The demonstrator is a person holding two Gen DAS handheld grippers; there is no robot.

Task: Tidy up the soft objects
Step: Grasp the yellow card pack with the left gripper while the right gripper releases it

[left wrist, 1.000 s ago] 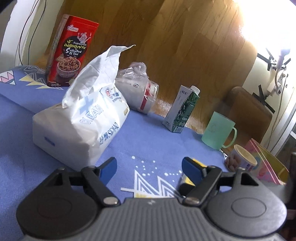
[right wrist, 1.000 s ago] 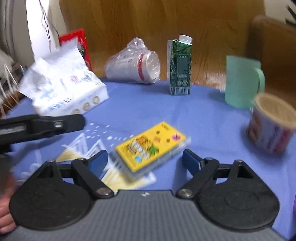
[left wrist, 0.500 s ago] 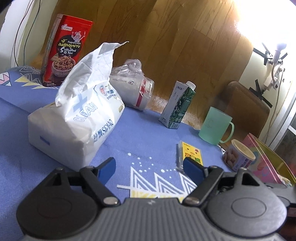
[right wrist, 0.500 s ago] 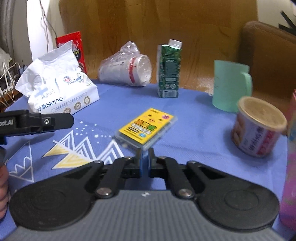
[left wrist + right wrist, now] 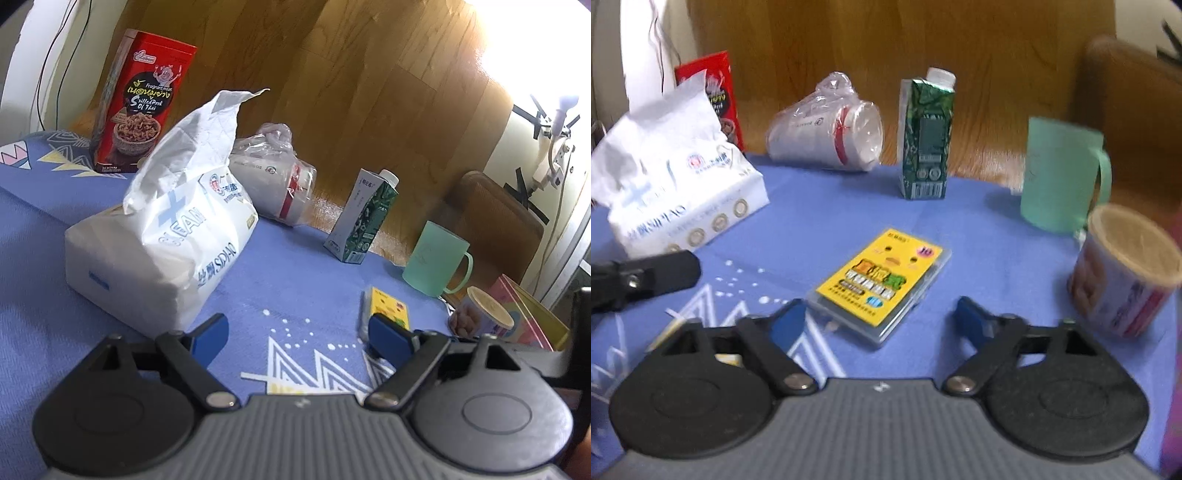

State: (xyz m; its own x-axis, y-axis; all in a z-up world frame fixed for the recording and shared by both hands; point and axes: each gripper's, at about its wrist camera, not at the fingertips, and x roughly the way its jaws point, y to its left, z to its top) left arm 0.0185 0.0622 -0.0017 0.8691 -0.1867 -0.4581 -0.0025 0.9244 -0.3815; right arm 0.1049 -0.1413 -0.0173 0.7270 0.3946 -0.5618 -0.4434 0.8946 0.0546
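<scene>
A white soft tissue pack lies on the blue cloth at the left, one tissue sticking up; it also shows in the right wrist view. A bagged stack of paper cups lies on its side behind it. A small yellow pack in clear wrap lies mid-table. My left gripper is open and empty, just right of the tissue pack. My right gripper is open and empty, just short of the yellow pack.
A red snack box, a green carton, a mint mug, a paper-lidded cup and a pink box stand around the table edge. The left gripper's finger shows at the right view's left.
My right gripper was open, shut empty half a second ago, and is open again near the yellow pack. My left gripper stayed open and shifted slightly.
</scene>
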